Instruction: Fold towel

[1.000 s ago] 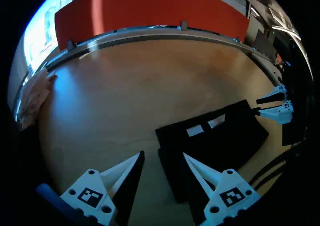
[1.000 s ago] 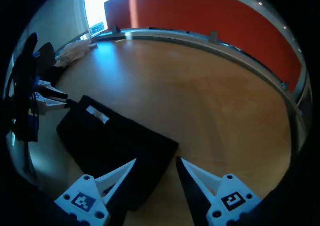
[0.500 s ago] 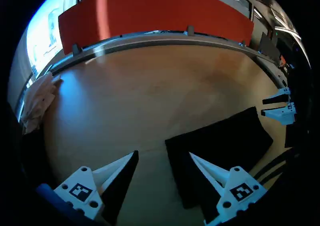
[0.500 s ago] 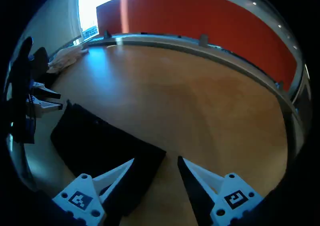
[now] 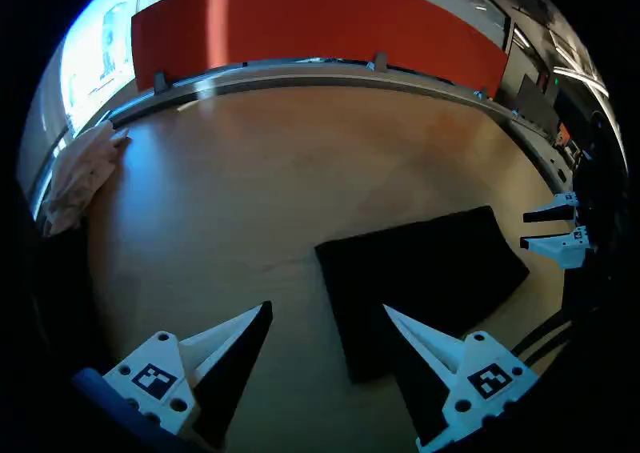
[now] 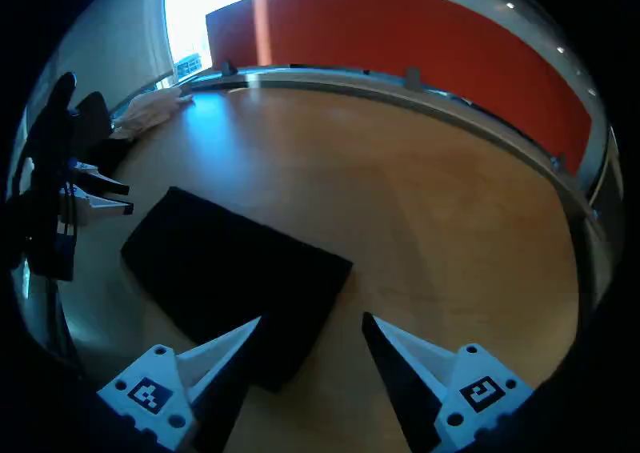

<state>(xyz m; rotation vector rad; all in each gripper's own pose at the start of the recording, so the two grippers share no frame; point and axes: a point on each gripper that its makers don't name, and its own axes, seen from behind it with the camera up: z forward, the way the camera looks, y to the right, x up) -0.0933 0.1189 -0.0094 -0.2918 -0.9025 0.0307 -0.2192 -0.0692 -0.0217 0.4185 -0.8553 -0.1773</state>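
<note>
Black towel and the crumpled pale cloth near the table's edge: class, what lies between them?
Bare wooden tabletop: nothing sits between the black towel and the pale cloth, as the left gripper view shows.

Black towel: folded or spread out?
Folded: the black towel lies on the wooden table as a compact, thick-edged rectangle; left gripper and right gripper stand open.

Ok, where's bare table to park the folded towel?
Widest free patch: the table between the black towel and the orange divider. Also bare wood between the towel and the beige cloth in the far corner. Crowded at the near edge, where the left gripper and right gripper flank the towel.
</note>
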